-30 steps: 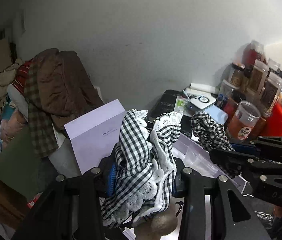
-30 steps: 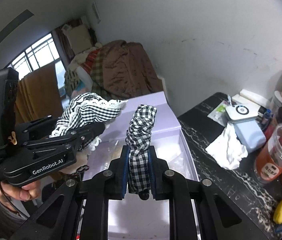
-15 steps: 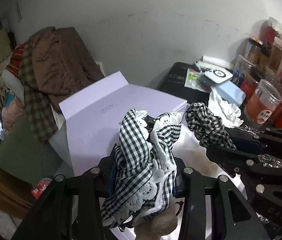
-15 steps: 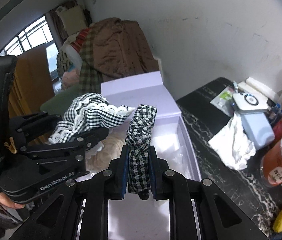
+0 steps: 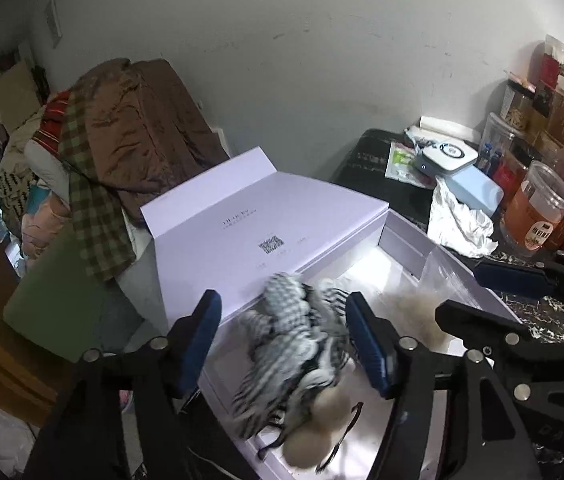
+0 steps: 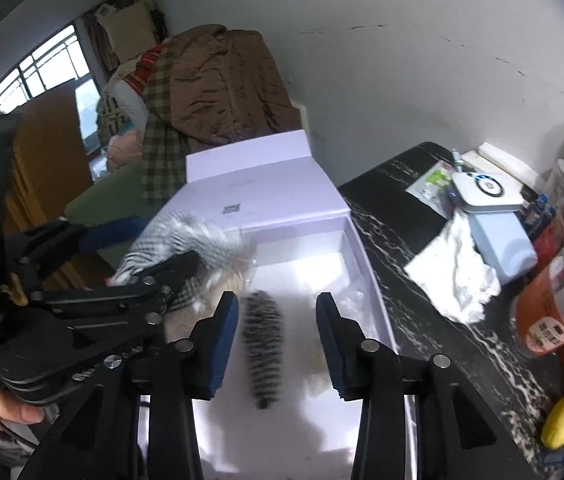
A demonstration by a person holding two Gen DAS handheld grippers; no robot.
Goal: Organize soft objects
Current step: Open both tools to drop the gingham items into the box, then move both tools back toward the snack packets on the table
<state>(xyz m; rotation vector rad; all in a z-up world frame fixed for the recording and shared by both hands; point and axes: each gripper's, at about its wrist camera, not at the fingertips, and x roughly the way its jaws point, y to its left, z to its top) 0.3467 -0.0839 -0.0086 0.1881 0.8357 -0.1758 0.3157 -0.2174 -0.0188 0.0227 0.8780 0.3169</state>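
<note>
**Both Gingham Pieces Released Over the Box**

A second ago each gripper pinched a gingham item. Now the left gripper [image 5: 282, 334] has its jaws spread, and the lace-trimmed gingham garment [image 5: 294, 340] is blurred, dropping between them into the open lilac box [image 5: 406, 236]. The right gripper [image 6: 277, 324] is likewise spread; its gingham scrunchie [image 6: 262, 344] falls toward the box floor. Judgement: both items are stowed; the jaws are free for the next soft object, or for closing the lid [image 5: 241, 216].
</note>
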